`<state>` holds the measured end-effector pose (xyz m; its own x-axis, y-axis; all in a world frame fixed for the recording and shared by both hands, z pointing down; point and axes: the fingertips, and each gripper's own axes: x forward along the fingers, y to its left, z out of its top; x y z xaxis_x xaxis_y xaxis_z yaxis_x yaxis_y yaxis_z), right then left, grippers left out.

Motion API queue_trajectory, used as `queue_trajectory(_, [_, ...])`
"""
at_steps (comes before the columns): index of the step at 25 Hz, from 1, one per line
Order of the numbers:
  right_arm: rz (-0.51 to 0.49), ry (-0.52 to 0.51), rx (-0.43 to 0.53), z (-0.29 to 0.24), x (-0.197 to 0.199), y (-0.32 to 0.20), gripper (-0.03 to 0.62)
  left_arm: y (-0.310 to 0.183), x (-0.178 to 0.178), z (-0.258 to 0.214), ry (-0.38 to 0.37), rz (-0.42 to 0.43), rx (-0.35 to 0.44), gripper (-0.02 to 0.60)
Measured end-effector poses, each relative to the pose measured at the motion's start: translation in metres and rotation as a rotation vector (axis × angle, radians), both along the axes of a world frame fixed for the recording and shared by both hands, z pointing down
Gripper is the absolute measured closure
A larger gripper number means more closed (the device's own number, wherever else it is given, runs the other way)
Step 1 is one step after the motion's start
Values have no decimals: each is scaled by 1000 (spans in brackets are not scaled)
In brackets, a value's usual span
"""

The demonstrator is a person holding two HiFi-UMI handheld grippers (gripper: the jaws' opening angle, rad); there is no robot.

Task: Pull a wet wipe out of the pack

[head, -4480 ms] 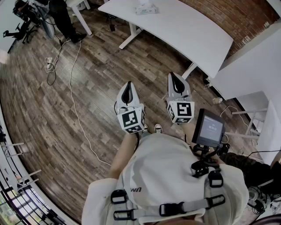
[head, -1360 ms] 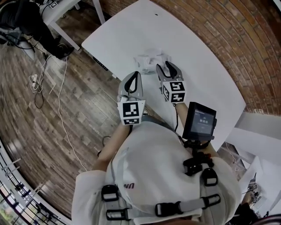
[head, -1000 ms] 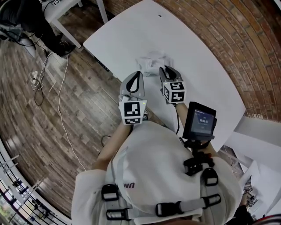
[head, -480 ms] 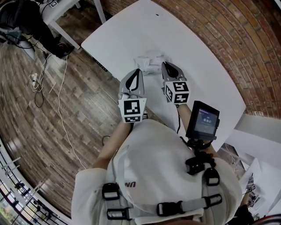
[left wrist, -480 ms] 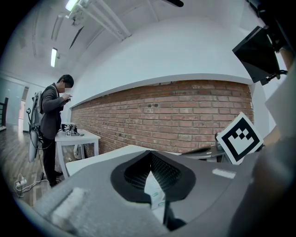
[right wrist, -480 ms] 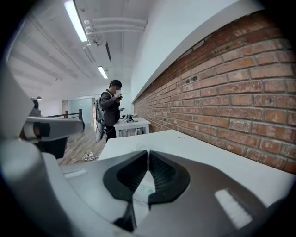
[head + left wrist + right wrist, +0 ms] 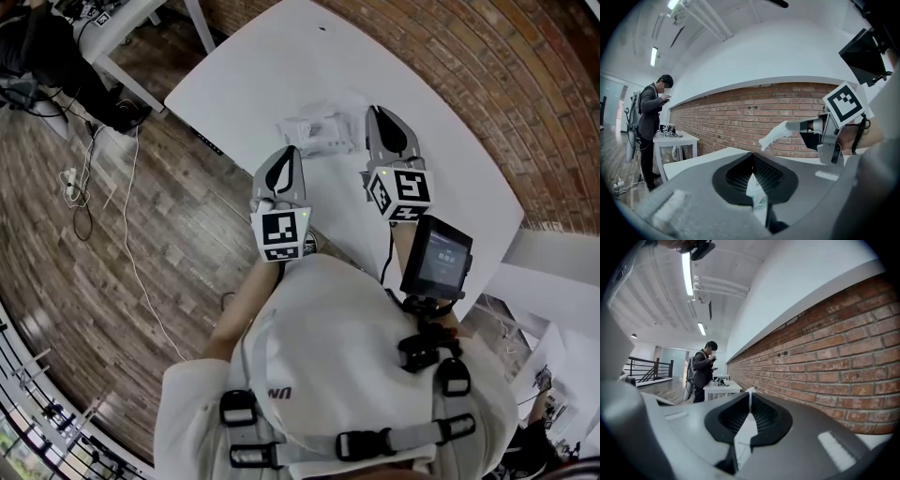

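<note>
Fingers (image 7: 769,419) of the right gripper (image 7: 376,112) pinch the wipe (image 7: 776,135) tight above the table (image 7: 457,167), while the left gripper (image 7: 288,152) clamps the pack (image 7: 314,136) just below and to its left, so the pull looks set to run upward, away from that pack.

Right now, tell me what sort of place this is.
Probably an open-plan office or lab workspace. A white desk stands against a brick wall, cables trail over the wood-plank floor, and a person stands at another white table.
</note>
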<state>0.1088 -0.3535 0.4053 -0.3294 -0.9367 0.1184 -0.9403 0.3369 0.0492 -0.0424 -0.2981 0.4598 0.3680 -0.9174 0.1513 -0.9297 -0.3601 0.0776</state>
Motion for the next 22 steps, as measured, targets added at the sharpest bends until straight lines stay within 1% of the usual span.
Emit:
queue_trajectory(3, [60, 3, 25, -9, 27, 6, 576, 2, 7, -2, 0, 13, 5, 580])
queue_trajectory(6, [126, 21, -11, 7, 56, 14, 576, 5, 14, -3, 0, 25, 11, 580])
queue_trajectory(10, [201, 56, -112, 54, 87, 29, 576, 6, 20, -4, -4, 34, 13, 580])
queue_trajectory(14, [252, 71, -237, 101, 112, 48, 576, 8, 26, -6, -6, 39, 15, 580])
queue_trajectory(19, [259, 102, -369, 145, 121, 64, 576, 8, 29, -8, -11, 33, 15, 580])
queue_trajectory(22, [261, 89, -445, 170, 123, 72, 574, 9, 29, -7, -12, 32, 15, 580])
